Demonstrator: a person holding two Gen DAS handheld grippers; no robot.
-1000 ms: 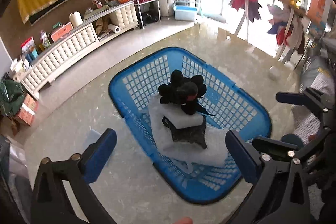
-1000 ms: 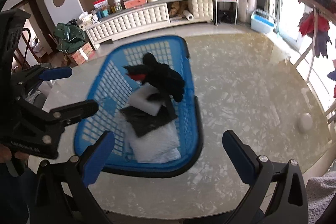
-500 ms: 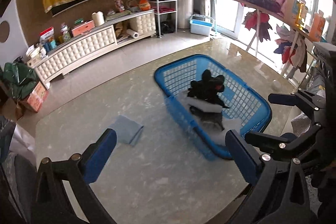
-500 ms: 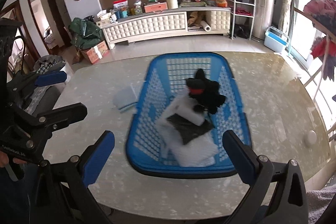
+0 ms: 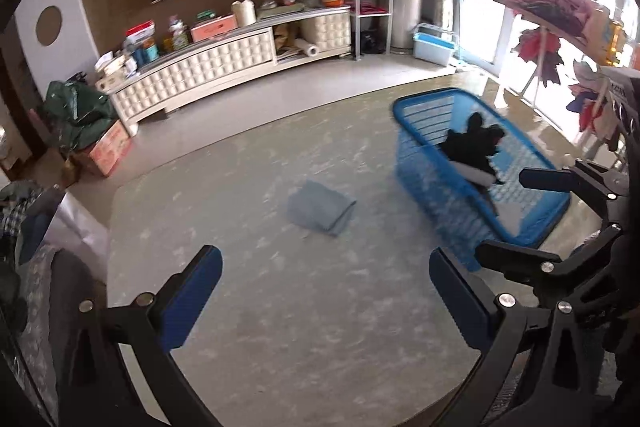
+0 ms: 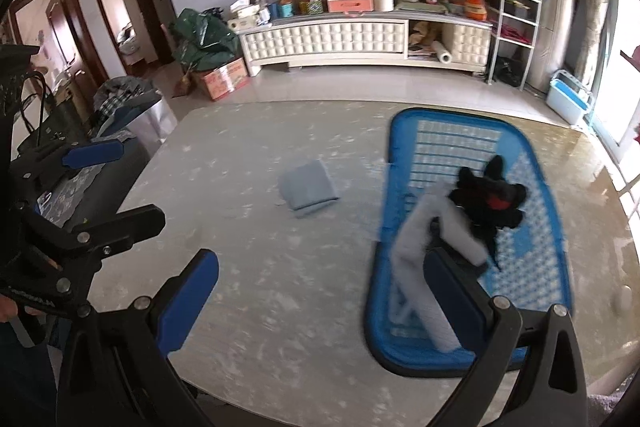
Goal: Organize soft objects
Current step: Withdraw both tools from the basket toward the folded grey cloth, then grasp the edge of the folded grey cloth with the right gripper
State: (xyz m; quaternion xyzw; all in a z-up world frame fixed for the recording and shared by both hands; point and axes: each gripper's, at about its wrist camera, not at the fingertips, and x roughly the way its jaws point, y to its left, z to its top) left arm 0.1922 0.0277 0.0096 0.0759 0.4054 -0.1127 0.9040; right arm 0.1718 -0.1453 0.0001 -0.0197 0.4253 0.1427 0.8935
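A blue plastic basket (image 5: 412,115) (image 6: 400,131) stands on the right of the marble table. It holds a black plush toy (image 5: 476,141) (image 6: 486,199) on top of white foam pieces (image 6: 416,239) and a dark item. A folded grey-blue cloth (image 5: 320,207) (image 6: 308,187) lies on the table left of the basket. My left gripper (image 5: 324,299) is open and empty, above the table in front of the cloth. My right gripper (image 6: 320,295) is open and empty, near the basket's left side.
The table (image 5: 280,327) has a near edge close below both grippers. A white sideboard (image 6: 340,39) with clutter runs along the far wall. A metal shelf (image 6: 514,23) and a clothes rack (image 5: 552,11) stand on the right. A chair with clothes (image 6: 120,107) is at the left.
Both grippers have swung left and pulled back from the basket. The basket now sits at the right of both views, and the folded cloth has come into the middle.
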